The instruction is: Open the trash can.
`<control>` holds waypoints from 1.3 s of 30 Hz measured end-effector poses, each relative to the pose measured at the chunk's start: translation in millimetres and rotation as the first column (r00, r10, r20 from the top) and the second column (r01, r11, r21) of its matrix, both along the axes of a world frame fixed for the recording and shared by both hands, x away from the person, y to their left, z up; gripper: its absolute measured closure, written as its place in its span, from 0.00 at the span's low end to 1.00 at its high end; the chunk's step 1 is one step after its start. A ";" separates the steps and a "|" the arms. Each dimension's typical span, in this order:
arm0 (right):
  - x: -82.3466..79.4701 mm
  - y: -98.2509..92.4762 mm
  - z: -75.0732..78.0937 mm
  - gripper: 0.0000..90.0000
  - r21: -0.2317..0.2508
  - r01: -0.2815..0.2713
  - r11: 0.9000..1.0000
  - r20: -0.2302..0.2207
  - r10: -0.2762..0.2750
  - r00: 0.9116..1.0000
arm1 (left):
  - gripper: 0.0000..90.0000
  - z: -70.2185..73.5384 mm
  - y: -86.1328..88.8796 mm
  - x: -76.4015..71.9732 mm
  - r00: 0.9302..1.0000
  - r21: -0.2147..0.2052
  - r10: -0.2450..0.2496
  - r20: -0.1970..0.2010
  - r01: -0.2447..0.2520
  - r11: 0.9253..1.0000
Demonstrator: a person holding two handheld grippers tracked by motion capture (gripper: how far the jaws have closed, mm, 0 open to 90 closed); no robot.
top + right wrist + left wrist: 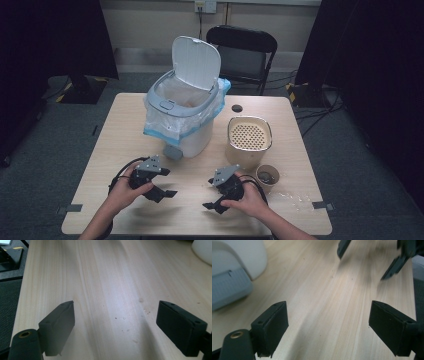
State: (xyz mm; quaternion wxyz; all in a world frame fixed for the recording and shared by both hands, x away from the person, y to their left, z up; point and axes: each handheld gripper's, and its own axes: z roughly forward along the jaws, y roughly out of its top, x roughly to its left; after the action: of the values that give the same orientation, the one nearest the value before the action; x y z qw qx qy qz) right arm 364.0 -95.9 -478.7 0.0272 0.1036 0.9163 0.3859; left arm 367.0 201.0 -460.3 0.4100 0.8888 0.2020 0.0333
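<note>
Left gripper point(169, 183): fingers released, nothing held.
Right gripper point(212, 195): fingers released, nothing held.
Bin point(182, 120): lid raised, set toward the worktop's point(110, 150) back edge, straight beyond the nearer left gripper.

Your left gripper point(328, 327) shows two black jaws rising from the bottom edge, set wide apart, with nothing between them. Under and ahead of the jaws lies the pale wooden table point(322, 297), its grain running up and away from you. Beyond your left-hand jaw, at the upper left, stands the rounded white bin base point(242, 255); just below it, nearer that jaw, sits the bin's grey ribbed pedal point(229, 288), resting on the wood. Well past your right-hand jaw, at the top right, you see the other gripper point(364, 262): two dark jaw tips, blurred, pointing down toward the table and standing apart.
</note>
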 end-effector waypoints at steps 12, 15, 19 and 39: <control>1.9 -14.1 28.4 0.17 0.008 -0.010 1.000 0.023 0.009 1.000 | 0.17 -18.3 -6.5 -4.4 1.000 0.033 -0.024 0.009 0.024 0.999; 2.4 -17.3 33.4 0.17 0.009 -0.008 1.000 0.013 0.007 1.000 | 0.17 -20.2 -6.9 -5.2 0.999 0.047 -0.029 0.018 0.028 0.999; 3.6 -20.7 40.9 0.17 -0.009 -0.015 1.000 0.024 0.015 1.000 | 0.17 -24.2 -7.1 -7.1 0.999 0.065 -0.035 0.019 0.034 0.997; 9.8 -64.8 64.6 0.17 0.011 0.055 0.998 0.030 -0.055 0.998 | 0.17 -34.9 -7.1 -14.1 0.997 0.101 -0.065 0.050 0.060 0.993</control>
State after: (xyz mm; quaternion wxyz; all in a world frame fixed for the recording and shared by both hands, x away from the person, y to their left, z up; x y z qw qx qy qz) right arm 373.8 -160.7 -414.1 0.0510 0.1232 0.9107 0.3910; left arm 352.9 193.9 -495.2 0.3712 0.9129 0.1612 0.0540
